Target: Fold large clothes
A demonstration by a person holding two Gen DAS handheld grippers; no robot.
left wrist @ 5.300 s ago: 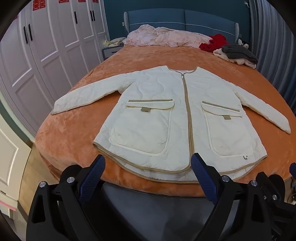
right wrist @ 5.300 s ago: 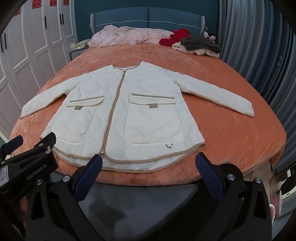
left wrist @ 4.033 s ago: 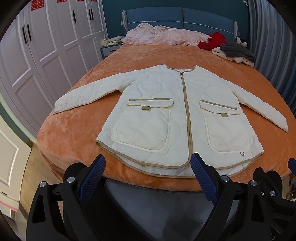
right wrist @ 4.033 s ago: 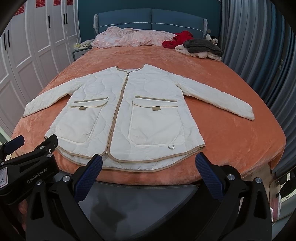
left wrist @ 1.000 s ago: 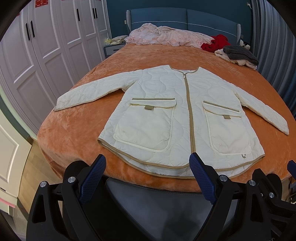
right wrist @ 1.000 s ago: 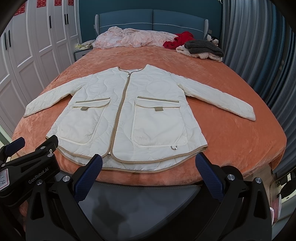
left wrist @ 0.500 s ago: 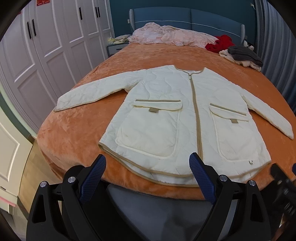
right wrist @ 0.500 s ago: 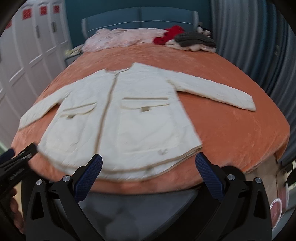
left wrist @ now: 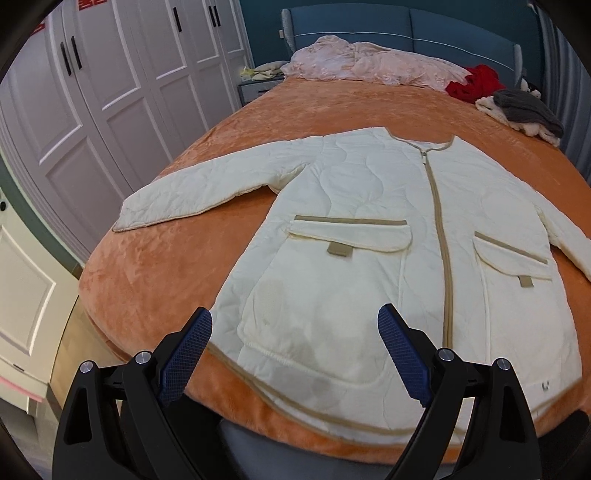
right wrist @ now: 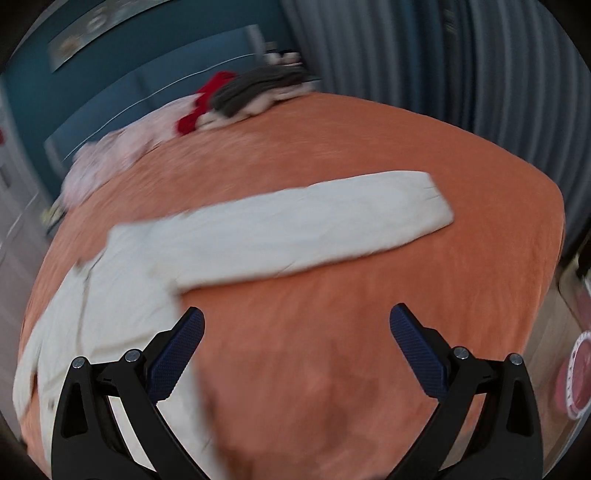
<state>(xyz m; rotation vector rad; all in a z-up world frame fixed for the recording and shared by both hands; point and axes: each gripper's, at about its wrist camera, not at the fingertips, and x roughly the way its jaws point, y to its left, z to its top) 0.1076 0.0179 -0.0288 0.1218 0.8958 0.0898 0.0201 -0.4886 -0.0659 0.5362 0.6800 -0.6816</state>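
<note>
Now the left tool (left wrist: 294, 334) hangs level above the near edge of the bed (left wrist: 155, 280), its two blue-padded fingers (left wrist: 186, 354) spread wide with nothing between them, pointing along the length of the mattress toward the blue headboard (left wrist: 406, 27). Between and just beyond those fingers lies the cream quilted jacket (left wrist: 369, 236), flat on the orange bedspread, front up, zipped along a tan strip, its hem nearest the tool and its neckline farthest away. The right tool (right wrist: 296, 325) is tilted and turned toward the right side of the bed; it too stands wide open and holds nothing, and its fingers (right wrist: 177, 354) frame bare orange cover. The left wrist view is sharp and shows what the other does not: the whole jacket front with both flap pockets (left wrist: 349, 230), the left sleeve (left wrist: 192, 199) stretched out toward the white wardrobe doors (left wrist: 110, 92), and a nightstand (left wrist: 255, 88) by the headboard. The right wrist view is blurred, but it alone shows the full right sleeve (right wrist: 314, 225) reaching out across the cover to its cuff, well beyond the tool's tips, with the jacket body running down past the left finger, and grey curtains (right wrist: 461, 62) beside the bed. Both views show a pile of pink, red and grey clothes (left wrist: 509, 99) at the head of the bed, well apart from the jacket.
</note>
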